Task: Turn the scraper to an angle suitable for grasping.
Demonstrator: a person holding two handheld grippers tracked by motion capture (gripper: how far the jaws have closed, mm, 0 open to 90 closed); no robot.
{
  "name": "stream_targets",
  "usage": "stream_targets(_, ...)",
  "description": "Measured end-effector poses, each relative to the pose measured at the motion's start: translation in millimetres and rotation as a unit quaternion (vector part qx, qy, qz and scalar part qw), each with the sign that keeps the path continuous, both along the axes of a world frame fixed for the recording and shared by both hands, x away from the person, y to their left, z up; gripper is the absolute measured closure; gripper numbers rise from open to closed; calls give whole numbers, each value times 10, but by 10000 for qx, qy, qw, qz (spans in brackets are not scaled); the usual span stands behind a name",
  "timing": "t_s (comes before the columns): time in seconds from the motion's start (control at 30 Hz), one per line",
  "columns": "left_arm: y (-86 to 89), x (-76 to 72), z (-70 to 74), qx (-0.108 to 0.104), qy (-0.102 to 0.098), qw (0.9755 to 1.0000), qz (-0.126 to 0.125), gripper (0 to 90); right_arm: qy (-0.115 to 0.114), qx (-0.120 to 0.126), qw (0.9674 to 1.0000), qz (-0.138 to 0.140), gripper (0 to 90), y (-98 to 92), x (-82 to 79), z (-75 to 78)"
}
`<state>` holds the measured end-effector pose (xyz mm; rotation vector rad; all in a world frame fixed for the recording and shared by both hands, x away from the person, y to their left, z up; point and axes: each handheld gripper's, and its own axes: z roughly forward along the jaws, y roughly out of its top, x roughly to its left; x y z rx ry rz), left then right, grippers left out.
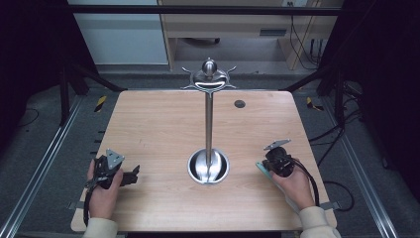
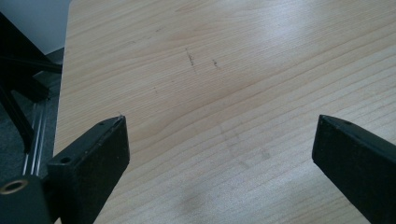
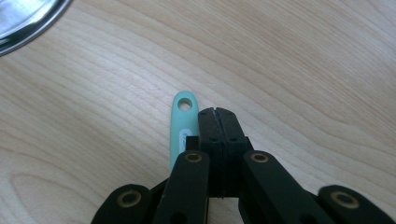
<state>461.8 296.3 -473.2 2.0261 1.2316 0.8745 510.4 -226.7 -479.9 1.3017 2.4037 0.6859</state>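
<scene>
Left hand-held gripper [image 2: 219, 154] gaping over bare surface [image 2: 233, 70].
Right hand-held gripper [image 3: 215, 112] pressed shut, empty, just beside mint-green handle [image 3: 183, 121]; steel stand [image 1: 209, 124] between.

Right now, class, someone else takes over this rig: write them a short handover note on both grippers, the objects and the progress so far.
Left gripper: open, holding nothing, over bare table near its left edge.
Right gripper: jaws together; a mint-green handle with a hanging hole lies flat beside them, not between them.
Steel hook stand: upright at the table's centre, round base, no utensil on its hooks.
Done: nothing hung. Left: probably gripping the handle and hanging it.
</scene>
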Motion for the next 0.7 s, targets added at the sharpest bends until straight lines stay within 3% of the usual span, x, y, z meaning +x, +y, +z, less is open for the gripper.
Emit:
stream_targets(0.27,-4,-1,2,0,1,10000,-19,38,170,101,9988,440,900,94,-57,12)
stream_targets(0.5,1,2,1,-5,6,10000,-13,38,222,33,9962,844,900,173,-117,24)
stream_targets(0.7,1,3,-3,1,8,10000,-6,38,291,88,9952,934,900,190,-134,27)
